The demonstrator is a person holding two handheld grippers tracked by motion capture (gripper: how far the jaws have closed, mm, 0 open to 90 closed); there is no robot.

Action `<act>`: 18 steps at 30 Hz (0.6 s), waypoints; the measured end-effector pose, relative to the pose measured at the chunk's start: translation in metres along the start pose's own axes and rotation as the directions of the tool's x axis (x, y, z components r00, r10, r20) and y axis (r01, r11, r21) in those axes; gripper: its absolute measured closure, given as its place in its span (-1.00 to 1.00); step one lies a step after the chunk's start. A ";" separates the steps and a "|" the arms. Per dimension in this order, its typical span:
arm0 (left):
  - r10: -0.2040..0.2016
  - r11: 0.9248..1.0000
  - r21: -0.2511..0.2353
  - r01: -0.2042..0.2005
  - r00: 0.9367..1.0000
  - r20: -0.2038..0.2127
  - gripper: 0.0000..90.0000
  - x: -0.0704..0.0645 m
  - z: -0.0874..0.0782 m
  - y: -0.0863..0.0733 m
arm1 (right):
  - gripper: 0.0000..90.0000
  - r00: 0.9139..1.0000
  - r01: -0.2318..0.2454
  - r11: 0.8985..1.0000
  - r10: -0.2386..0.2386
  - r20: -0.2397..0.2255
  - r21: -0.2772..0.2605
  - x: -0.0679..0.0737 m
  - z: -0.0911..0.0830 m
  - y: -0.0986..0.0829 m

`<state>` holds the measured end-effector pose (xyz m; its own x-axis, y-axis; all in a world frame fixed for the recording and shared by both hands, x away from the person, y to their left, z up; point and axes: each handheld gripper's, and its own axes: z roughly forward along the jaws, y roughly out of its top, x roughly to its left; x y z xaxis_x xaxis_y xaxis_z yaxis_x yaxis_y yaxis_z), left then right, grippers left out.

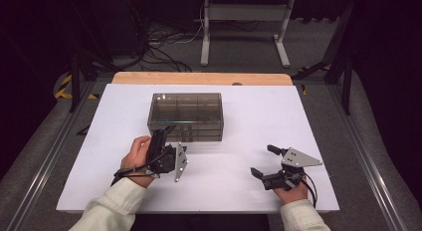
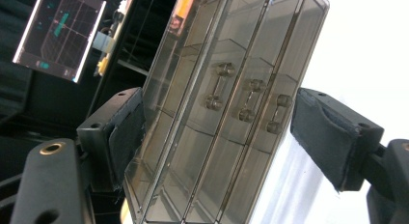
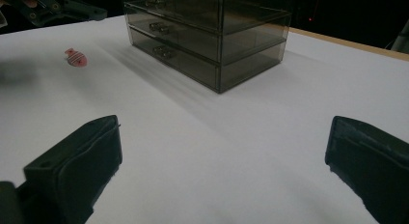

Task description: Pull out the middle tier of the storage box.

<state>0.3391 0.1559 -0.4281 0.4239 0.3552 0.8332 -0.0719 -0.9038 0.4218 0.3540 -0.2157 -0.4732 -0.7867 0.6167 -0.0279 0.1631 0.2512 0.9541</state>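
Approaching the smoky plastic drawer box [image 1: 185, 116] at counter [image 1: 259, 121] centre, left hand-held gripper [image 1: 161, 136] spread at its 6 o'clock face; right hand-held gripper [image 1: 263, 161] spread, idling. Judging it light, stiff, slippery: pinching a drawer handle [image 2: 248, 99].

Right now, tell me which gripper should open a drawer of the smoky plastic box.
Left. The left gripper faces the drawer box, jaws open around the drawer handles; the right gripper sits off to the side.

glossy smoked clear plastic drawer box [image 1: 185, 116], matt white table [image 1: 259, 121], wood edge [image 1: 201, 78]
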 end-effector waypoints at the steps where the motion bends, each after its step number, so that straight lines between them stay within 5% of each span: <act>1: 0.000 1.000 0.000 0.000 1.000 0.000 -0.52 0.000 0.000 0.000 | -1.00 1.000 0.000 1.000 0.000 0.000 0.000 0.000 0.000 0.000; 5: 0.054 0.998 0.013 -0.054 0.998 -0.021 -0.51 -0.006 0.001 0.001 | -1.00 1.000 0.000 1.000 0.000 -0.001 0.000 0.000 0.000 0.000; 18: 0.083 0.996 0.048 -0.080 0.995 -0.057 -0.49 -0.013 0.007 0.001 | -1.00 1.000 0.006 1.000 -0.006 0.000 0.001 0.001 0.001 0.000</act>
<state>0.3398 0.1488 -0.4412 0.3641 0.2924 0.8843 -0.0619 -0.9397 0.3363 0.3539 -0.2150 -0.4734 -0.7879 0.6149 -0.0336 0.1587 0.2554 0.9537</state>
